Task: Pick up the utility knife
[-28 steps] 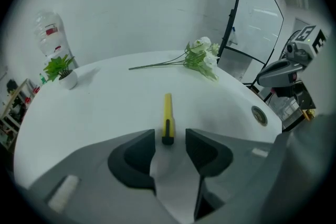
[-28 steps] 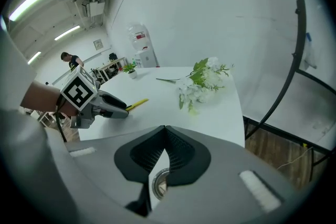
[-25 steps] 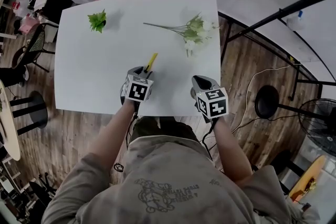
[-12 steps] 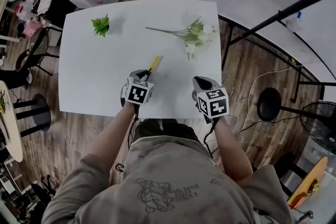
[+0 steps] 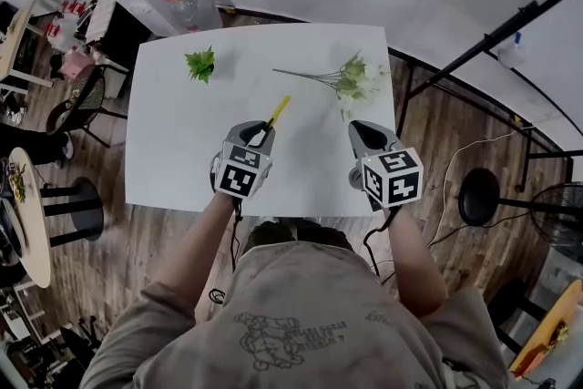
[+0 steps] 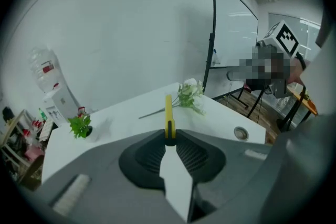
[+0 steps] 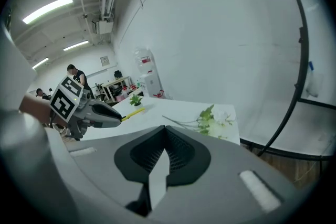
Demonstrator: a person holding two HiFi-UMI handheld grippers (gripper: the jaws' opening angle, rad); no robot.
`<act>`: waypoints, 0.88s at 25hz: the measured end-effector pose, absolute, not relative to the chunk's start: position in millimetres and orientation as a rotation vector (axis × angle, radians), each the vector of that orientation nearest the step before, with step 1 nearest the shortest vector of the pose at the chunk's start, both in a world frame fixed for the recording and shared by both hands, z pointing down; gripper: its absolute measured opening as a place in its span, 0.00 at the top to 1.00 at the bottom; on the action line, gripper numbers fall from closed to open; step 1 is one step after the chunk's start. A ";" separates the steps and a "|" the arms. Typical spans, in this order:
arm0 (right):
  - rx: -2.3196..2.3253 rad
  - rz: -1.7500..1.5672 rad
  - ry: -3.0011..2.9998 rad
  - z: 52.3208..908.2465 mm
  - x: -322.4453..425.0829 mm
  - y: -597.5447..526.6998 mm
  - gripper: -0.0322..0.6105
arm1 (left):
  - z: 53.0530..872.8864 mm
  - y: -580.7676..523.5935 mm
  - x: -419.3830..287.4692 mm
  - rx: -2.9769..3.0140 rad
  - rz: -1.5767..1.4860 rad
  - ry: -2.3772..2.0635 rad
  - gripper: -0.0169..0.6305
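Above the table, left tongs clench the seemingly raised utility knife; right tongs stay closed.

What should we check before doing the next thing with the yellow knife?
1. Knife held: ok. The left gripper is shut on the near end of the utility knife, and the rest sticks out ahead.
2. Other gripper free: ok. The right gripper is shut with nothing between its fingers.
3. Flowers out of the way: ok. The flower bunch lies apart from the knife, toward the table's far right.
4. Little green plant out of the way: ok. The small plant stands near the far left corner.
5. Blade pulled in: cannot tell, too small to see.
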State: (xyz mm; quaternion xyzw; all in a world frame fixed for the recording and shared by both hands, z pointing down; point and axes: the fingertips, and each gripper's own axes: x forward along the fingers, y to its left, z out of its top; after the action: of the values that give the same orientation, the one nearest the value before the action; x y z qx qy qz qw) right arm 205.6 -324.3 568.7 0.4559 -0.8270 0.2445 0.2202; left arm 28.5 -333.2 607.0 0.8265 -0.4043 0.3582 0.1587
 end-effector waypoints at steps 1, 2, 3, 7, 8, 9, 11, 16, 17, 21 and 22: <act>1.270 0.654 -2.305 556.1 202.1 -327.7 0.90 | 594.8 -334.3 27.0 2.385 1.009 -1.159 0.87; 1.278 0.635 -2.324 543.2 197.8 -330.3 0.90 | 582.5 -335.5 24.5 2.403 0.992 -1.166 0.87; 1.282 0.618 -2.346 529.8 192.6 -332.0 0.90 | 570.0 -337.2 21.5 2.420 0.974 -1.177 0.87; 1.281 0.523 -2.469 468.7 169.3 -333.8 0.90 | 516.2 -344.6 8.6 2.500 0.889 -1.245 0.87; 1.288 0.491 -2.497 452.9 164.2 -333.0 0.90 | 502.5 -344.6 5.0 2.520 0.864 -1.261 0.87; 1.297 0.462 -2.524 437.7 159.7 -331.4 0.90 | 489.3 -343.0 1.3 2.535 0.840 -1.273 0.87; 1.320 0.409 -2.569 408.7 152.4 -327.9 0.90 | 464.0 -338.3 -6.7 2.559 0.791 -1.291 0.87; 1.375 0.277 -2.665 344.6 142.5 -325.4 0.90 | 399.2 -341.3 -28.7 2.641 0.629 -1.389 0.87; 1.381 0.250 -2.686 333.8 140.1 -323.1 0.90 | 386.6 -340.4 -33.6 2.659 0.596 -1.411 0.87; 1.399 0.160 -2.744 296.9 127.7 -309.9 0.90 | 338.8 -330.5 -55.9 2.712 0.473 -1.490 0.87; 1.403 0.140 -2.753 288.8 124.7 -305.9 0.90 | 328.0 -327.4 -60.8 2.724 0.444 -1.505 0.87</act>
State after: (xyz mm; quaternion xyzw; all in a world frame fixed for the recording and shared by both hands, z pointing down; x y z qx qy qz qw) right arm 124.7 -305.9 288.8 0.4534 -0.8898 0.0452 0.0244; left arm -60.8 -327.4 328.0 0.8665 -0.4788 0.1412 -0.0009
